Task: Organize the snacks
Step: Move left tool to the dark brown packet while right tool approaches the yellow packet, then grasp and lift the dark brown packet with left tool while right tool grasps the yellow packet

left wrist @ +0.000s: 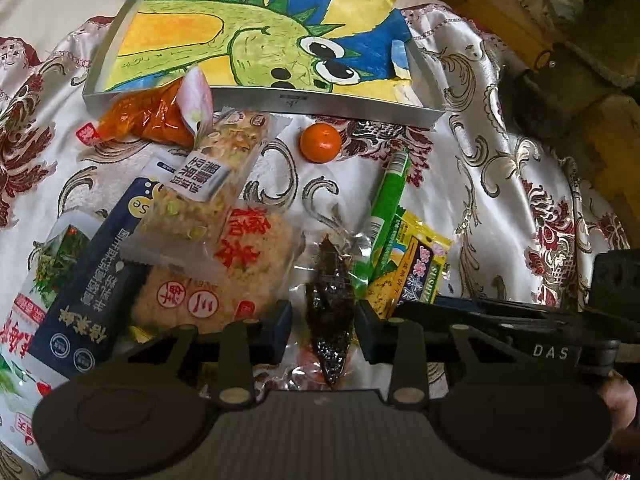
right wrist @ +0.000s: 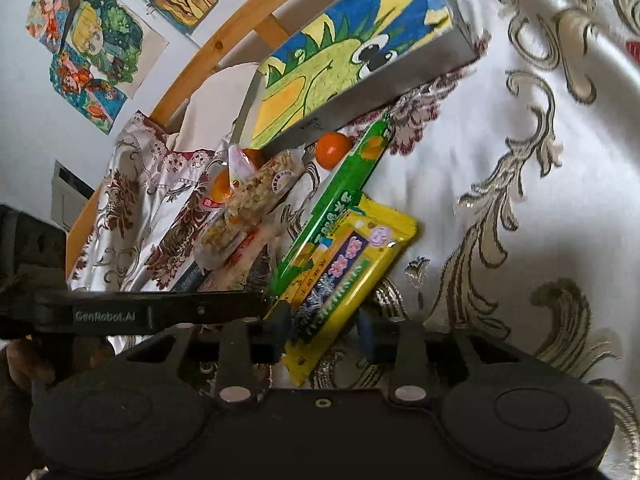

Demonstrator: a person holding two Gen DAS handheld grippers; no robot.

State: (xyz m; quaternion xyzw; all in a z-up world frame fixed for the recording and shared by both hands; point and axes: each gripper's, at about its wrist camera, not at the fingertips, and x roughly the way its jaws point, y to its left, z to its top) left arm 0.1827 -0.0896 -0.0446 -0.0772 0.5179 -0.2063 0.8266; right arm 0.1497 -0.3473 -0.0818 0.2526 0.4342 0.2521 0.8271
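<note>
A white wall (right wrist: pixel 24 120) hung with coloured drawings (right wrist: pixel 100 44) rises behind a curved wooden rail (right wrist: pixel 224 40)

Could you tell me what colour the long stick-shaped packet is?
Green, with some yellow print; the stick packet shows best in the right wrist view.

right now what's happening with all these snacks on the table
A person is sorting snacks with a handheld gripper in each hand. The left gripper is shut on a dark snack in a clear wrapper. The right gripper has a yellow snack packet between its fingers. More packets, a small orange and a green stick pack lie loose on the patterned cloth, before a tray lined with a dinosaur drawing.
</note>
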